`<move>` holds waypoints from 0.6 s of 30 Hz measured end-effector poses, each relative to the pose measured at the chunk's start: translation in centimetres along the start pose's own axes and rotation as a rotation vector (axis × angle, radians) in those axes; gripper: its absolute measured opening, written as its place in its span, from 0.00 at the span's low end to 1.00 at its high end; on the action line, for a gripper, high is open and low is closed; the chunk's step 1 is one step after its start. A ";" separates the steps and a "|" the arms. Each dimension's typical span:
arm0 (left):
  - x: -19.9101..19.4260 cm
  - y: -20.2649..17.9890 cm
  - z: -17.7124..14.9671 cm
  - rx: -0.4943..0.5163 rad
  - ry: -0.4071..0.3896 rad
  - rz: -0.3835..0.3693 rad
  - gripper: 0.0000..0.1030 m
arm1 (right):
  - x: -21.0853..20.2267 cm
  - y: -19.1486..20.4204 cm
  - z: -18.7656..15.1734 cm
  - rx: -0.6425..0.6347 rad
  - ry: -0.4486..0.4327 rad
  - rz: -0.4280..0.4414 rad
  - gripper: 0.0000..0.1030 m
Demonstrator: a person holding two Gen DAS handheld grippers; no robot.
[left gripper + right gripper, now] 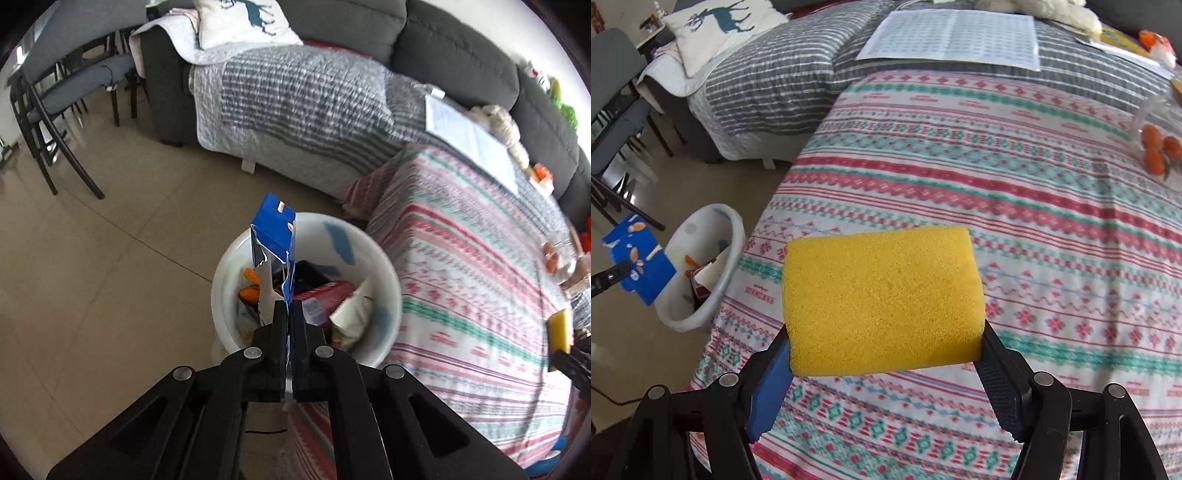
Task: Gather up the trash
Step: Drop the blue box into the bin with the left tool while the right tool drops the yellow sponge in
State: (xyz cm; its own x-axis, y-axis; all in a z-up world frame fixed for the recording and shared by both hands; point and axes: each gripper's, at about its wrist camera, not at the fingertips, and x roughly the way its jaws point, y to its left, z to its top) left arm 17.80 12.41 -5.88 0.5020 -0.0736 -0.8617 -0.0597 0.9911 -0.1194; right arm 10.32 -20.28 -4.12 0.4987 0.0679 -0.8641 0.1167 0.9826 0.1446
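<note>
Through my left wrist camera, my left tongs (pixel 287 310) are pressing together on a torn blue wrapper (pixel 275 230), pinching its lower edge so that it is standing up above the white bin (pixel 384 266). The bin is sitting on the tiled floor (pixel 110 277), just beside the edge of the bench covered in a patterned cloth (pixel 461 277). Inside the bin other trash is lying: a red packet (pixel 325 295), orange scraps and a crumpled white piece. At the far right edge of this view my right tongs are showing with the yellow sponge (pixel 559 334).

Through my right wrist camera, my right tongs (pixel 884 343) are pinching the yellow sponge (pixel 882 299) by its two sides, holding it over the near part of the patterned cloth (pixel 1034 184). Off the left edge of the bench, the white bin (pixel 733 229) is standing on the floor, and the blue wrapper (pixel 639 258) is hanging beside its rim, gripped by my left tongs. Near the right edge a clear bag of oranges (pixel 1158 151) is lying on the cloth.
</note>
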 end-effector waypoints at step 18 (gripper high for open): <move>-1.2 5.6 -3.0 -0.034 0.086 0.146 0.95 | 6.0 10.8 2.8 -0.127 0.031 0.110 0.77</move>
State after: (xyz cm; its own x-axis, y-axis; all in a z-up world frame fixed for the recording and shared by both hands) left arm 14.23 17.74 -6.98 0.4098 0.0602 -0.9102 -0.1567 0.9876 -0.0052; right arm 16.95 -9.72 -6.35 0.4754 0.1795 -0.8612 -0.0475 0.9828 0.1786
